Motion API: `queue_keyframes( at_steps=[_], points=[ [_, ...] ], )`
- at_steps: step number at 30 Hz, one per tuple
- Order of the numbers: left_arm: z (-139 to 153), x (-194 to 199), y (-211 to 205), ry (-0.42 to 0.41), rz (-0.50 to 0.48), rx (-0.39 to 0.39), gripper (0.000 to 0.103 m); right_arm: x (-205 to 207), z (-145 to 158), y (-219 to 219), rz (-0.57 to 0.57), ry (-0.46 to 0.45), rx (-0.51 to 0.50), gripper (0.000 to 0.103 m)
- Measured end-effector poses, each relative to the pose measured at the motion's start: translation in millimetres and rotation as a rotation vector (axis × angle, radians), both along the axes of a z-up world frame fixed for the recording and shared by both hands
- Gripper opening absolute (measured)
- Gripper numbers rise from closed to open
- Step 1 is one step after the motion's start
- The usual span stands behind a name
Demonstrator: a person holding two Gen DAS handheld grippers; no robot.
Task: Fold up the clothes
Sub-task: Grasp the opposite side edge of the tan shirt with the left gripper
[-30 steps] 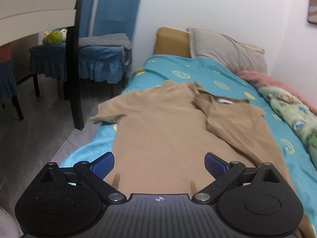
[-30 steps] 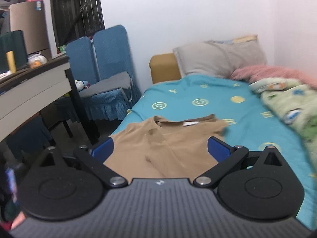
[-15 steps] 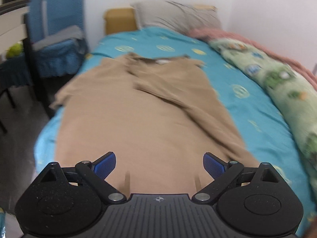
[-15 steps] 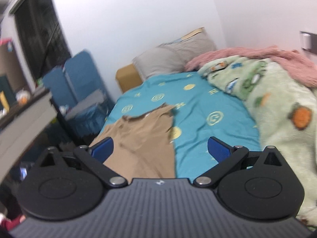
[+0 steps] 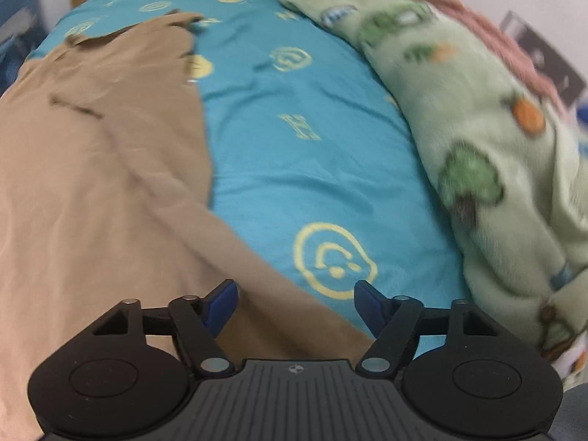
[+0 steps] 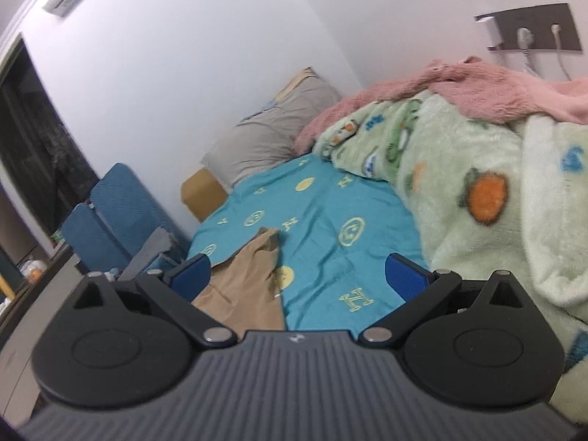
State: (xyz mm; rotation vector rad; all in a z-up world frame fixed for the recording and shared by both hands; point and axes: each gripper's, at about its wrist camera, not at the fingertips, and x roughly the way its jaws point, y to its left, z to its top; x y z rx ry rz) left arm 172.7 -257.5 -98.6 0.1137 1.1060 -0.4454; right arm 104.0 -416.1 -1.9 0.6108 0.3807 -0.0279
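Your left gripper (image 5: 296,296) hangs over the lower right edge of the tan shirt (image 5: 92,191), its blue fingertips (image 5: 220,299) spread apart with nothing between them; the left tip sits above the fabric and the right tip above the teal bedsheet (image 5: 294,154). Your right gripper (image 6: 297,275) is likewise released and empty, held higher and pointing up the bed toward the headboard end.

From your left wrist you get the shirt close up: it lies spread flat on the left part of the sheet, collar end far from you, its right side folded in so that the edge runs diagonally down toward your fingers. The green fleece blanket (image 5: 496,147) with cartoon prints is bunched along the right side of the bed, well apart from the shirt.

Your right wrist shows only a narrow strip of the shirt (image 6: 246,286), just beside its left fingertip. In exchange it shows what the left view misses: the grey pillow (image 6: 272,139) against the wall, the pink blanket (image 6: 477,88) heaped behind the green one, a wall socket plate (image 6: 533,27) with plugs in it, and blue-covered chairs (image 6: 110,217) beside the bed.
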Motion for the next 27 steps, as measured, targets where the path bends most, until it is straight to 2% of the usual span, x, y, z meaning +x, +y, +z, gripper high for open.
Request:
queue_keyframes(
  at_steps=[2, 3, 5, 6, 7, 8, 9, 15, 18, 20, 21, 23, 25, 27],
  points=[
    [-14.8, -0.3, -11.8, 0.018, -0.013, 0.063, 0.068, 1.8, -2.2, 1.1, 0.033, 0.0, 0.002, 0.103],
    [-22.4, 0.0, -14.3, 0.027, -0.01, 0.092, 0.059, 2.8, -2.9, 1.2, 0.039, 0.005, 0.002, 0.103],
    [-27.4, -3.0, -16.0, -0.01, -0.011, 0.118, 0.053, 2.8, -4.1, 0.8, 0.046, 0.009, 0.006, 0.103],
    [-25.4, -4.8, -15.2, -0.029, -0.011, 0.116, 0.039, 1.9, -4.5, 0.3, 0.047, 0.008, 0.01, 0.103],
    [-23.2, -6.2, -14.1, -0.046, -0.008, 0.112, 0.03, 1.0, -4.9, -0.2, 0.048, 0.007, 0.015, 0.103],
    [-20.2, -6.0, -11.1, -0.05, 0.004, 0.101, 0.01, 0.6, -5.7, -1.6, 0.048, 0.006, 0.022, 0.103],
    [-17.4, -3.8, -6.4, -0.042, 0.015, 0.076, 0.006, 0.7, -6.5, -2.4, 0.048, 0.007, 0.033, 0.103],
    [14.9, 7.4, 59.4, 0.077, 0.064, -0.19, 0.003, -1.5, -8.9, -4.7, 0.052, 0.012, 0.069, 0.103],
    [28.9, 11.3, 105.7, 0.14, 0.118, -0.322, 0.003, -1.3, -8.2, -2.4, 0.054, 0.015, 0.064, 0.103],
    [32.8, 14.0, 139.1, 0.176, 0.151, -0.378, 0.003, -0.6, -7.0, 0.3, 0.06, 0.017, 0.052, 0.103],
    [33.5, 15.4, 155.3, 0.19, 0.162, -0.397, 0.003, -0.3, -6.6, 1.7, 0.063, 0.019, 0.046, 0.103],
    [31.3, 17.5, 184.5, 0.189, 0.19, -0.381, 0.003, 0.4, -5.8, 5.1, 0.07, 0.025, 0.032, 0.103],
    [22.4, 19.8, 205.4, 0.199, 0.227, -0.318, 0.003, 1.4, -4.9, 10.1, 0.077, 0.034, 0.014, 0.103],
    [13.6, 19.1, 216.8, 0.217, 0.243, -0.289, 0.004, 3.1, -4.1, 14.7, 0.086, 0.045, -0.005, 0.103]
  ],
)
